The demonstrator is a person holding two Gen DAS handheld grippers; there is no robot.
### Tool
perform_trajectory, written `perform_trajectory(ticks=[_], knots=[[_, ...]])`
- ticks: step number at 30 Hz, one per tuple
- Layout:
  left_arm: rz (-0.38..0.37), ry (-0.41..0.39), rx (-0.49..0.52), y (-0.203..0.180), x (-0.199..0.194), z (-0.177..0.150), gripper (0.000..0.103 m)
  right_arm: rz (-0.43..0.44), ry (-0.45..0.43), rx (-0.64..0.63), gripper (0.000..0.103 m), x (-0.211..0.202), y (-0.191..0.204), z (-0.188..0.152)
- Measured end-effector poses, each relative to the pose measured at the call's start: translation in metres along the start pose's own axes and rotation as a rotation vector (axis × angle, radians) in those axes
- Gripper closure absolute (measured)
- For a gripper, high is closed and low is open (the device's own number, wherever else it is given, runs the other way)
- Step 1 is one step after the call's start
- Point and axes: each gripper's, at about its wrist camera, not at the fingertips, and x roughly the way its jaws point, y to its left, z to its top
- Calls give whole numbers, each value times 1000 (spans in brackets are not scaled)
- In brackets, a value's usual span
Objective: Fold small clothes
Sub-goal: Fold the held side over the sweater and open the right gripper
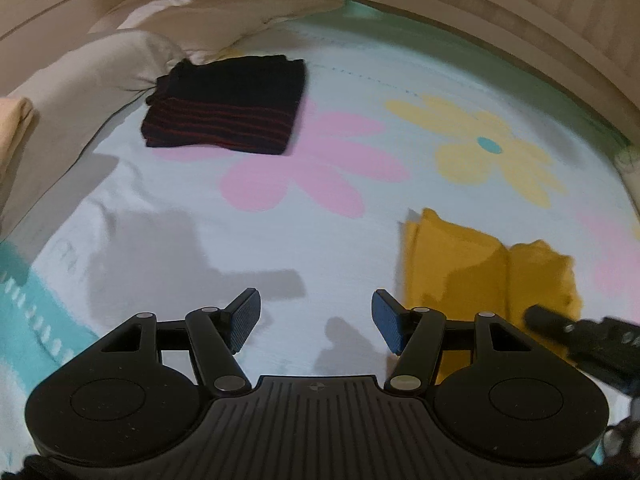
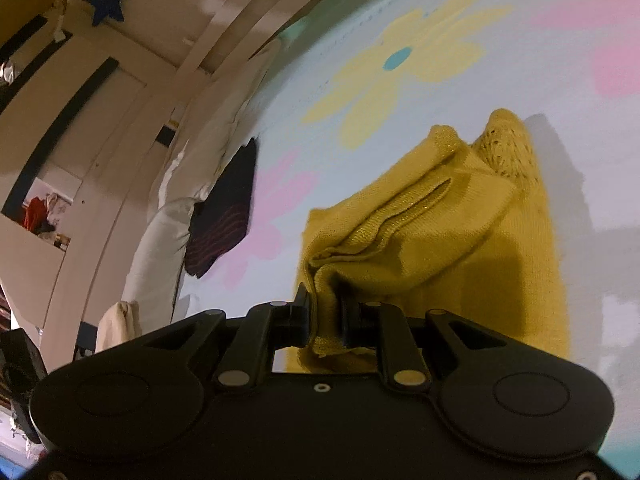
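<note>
Half the yellow knit (image 2: 440, 240) hidden behind right gripper (image 2: 325, 322).

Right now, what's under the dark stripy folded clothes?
The dark stripy folded clothes lie on the flowery bedsheet, covering part of a pink flower. Whatever else is beneath them is hidden.

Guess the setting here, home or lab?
Most likely a home bedroom: clothes are being folded on a bed with a flower-print sheet, pillows along its edge, and a cupboard door beside it.
</note>
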Motion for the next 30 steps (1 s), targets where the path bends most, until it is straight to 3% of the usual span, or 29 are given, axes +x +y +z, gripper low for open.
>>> perform_trajectory(ticks=[4,6,7,8,11,15,17,22,25,30], knots=[[-6,13,-20,7,4,0,43,-79,15,-79,78,21,20,-7],[-8,19,-21,9,6,0,43,-128,46,-107,73,31,25,-9],[-12,22,-21,11,7,0,43,-137,60,-121,66,35,27,-10],[-18,24,-23,12,8,0,43,-141,68,-138,53,38,29,-11],[-41,28,-42,15,9,-1,43,-74,66,-181,38,31,35,-11],[-79,30,-65,15,10,-2,43,43,16,-177,37,3,39,-3],[-97,28,-64,12,10,-2,43,50,-22,-165,37,-15,35,3],[-146,35,-24,-6,10,-8,43,-61,-37,-197,37,-51,17,6],[-219,44,24,-22,12,-15,43,-143,-29,-214,31,-64,2,3],[-301,121,84,-41,21,-32,43,-217,2,-234,27,-72,-10,-11]])
